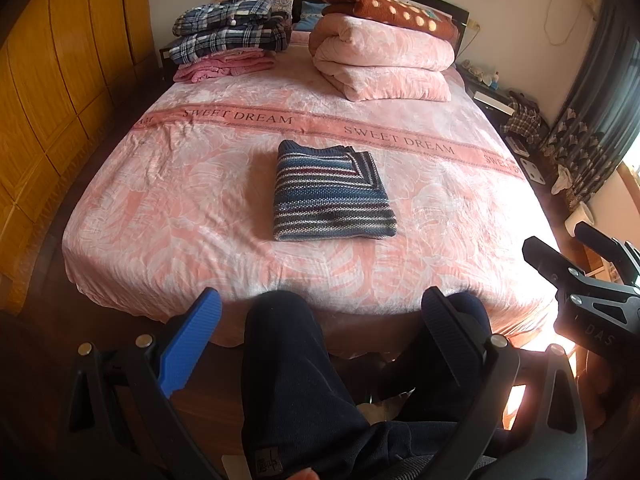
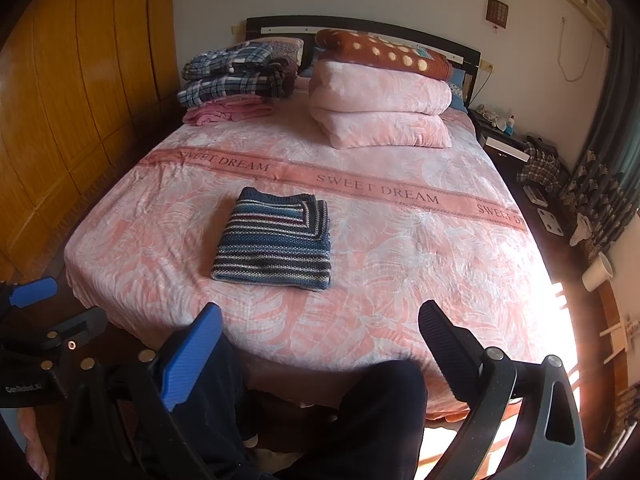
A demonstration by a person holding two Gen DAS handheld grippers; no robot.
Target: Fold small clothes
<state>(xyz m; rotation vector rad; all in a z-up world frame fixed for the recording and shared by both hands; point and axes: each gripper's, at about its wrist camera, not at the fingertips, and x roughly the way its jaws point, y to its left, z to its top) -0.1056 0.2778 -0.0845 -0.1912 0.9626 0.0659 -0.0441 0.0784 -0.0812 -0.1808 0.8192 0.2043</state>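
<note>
A striped blue, grey and maroon knitted sweater (image 1: 330, 194) (image 2: 276, 238) lies folded into a neat rectangle on the pink bed (image 1: 160, 208) (image 2: 420, 248), near its middle. My left gripper (image 1: 320, 320) is open and holds nothing, pulled back off the foot of the bed above a person's dark trouser legs (image 1: 296, 380). My right gripper (image 2: 320, 328) is also open and holds nothing, likewise short of the bed's near edge. In the left wrist view the right gripper (image 1: 576, 248) shows at the right edge. In the right wrist view the left gripper's blue fingertip (image 2: 32, 292) shows at the far left.
At the head of the bed sit a pile of folded plaid and pink clothes (image 1: 228, 40) (image 2: 236, 80) and a folded pink quilt under a brown dotted blanket (image 1: 384, 56) (image 2: 380, 100). A wooden wardrobe (image 1: 60, 92) lines the left. A cluttered nightstand (image 2: 504, 136) and curtains (image 2: 600, 200) stand right.
</note>
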